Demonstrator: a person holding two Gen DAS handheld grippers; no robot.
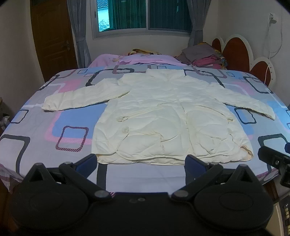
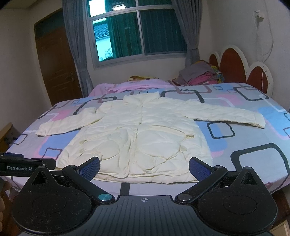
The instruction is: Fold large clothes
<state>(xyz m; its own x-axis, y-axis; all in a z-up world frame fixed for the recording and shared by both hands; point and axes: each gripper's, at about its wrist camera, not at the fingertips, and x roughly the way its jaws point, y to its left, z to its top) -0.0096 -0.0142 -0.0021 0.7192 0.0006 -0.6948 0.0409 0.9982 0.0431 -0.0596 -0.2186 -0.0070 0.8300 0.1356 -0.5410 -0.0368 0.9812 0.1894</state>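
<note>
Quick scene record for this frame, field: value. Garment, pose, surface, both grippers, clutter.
garment: cream padded jacket, unfolded
pose: flat, front up, collar toward the window, both sleeves spread outward
surface: bed with patterned sheet
left gripper: open, empty, at the hem's near edge, not touching
right gripper: open, empty, at the hem's near edge
clutter: folded clothes pile by the headboard, apart from the jacket
fold progress: none yet

Both views are dim, with a cool bluish cast. Daylight enters through the glass window with green curtains (image 1: 125,16) (image 2: 125,30) at top centre. Fisheye bending curves the edges; corners vignette black. Shadows stay soft.
</note>
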